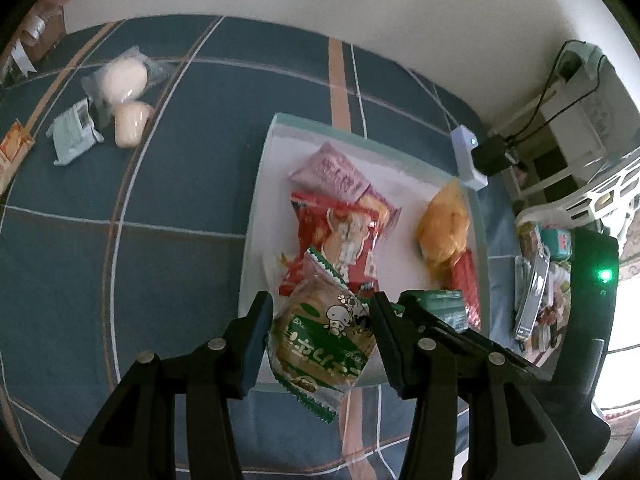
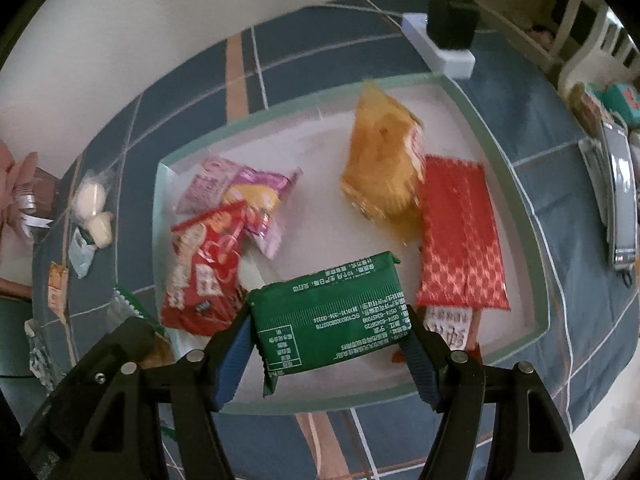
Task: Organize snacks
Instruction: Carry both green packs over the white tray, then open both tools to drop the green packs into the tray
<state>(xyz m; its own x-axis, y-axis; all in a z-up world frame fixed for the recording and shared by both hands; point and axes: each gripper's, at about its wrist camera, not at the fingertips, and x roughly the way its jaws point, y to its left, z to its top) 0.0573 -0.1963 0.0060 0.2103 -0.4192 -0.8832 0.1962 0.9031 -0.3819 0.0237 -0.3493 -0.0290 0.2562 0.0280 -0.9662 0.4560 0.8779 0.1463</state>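
My left gripper (image 1: pixel 320 336) is shut on a green-and-brown snack packet with a cartoon figure (image 1: pixel 324 340), held over the near edge of a white tray (image 1: pixel 256 184). My right gripper (image 2: pixel 328 340) is shut on a flat green packet (image 2: pixel 332 320), also above the tray (image 2: pixel 516 184) near its front rim. Inside the tray lie a pink packet (image 2: pixel 208 184), a purple one (image 2: pixel 264 204), a red bag (image 2: pixel 204 272), an orange-yellow packet (image 2: pixel 384 168) and a red patterned packet (image 2: pixel 460 236). In the left wrist view the right gripper's green packet (image 1: pixel 444 304) shows at the right.
The tray sits on a blue plaid cloth (image 1: pixel 120 200). At the far left lie wrapped white buns (image 1: pixel 124 80), a pale green packet (image 1: pixel 74 132) and an orange packet (image 1: pixel 12 148). A white power strip with a black plug (image 2: pixel 444 40) lies behind the tray. More items (image 2: pixel 616 184) crowd the right edge.
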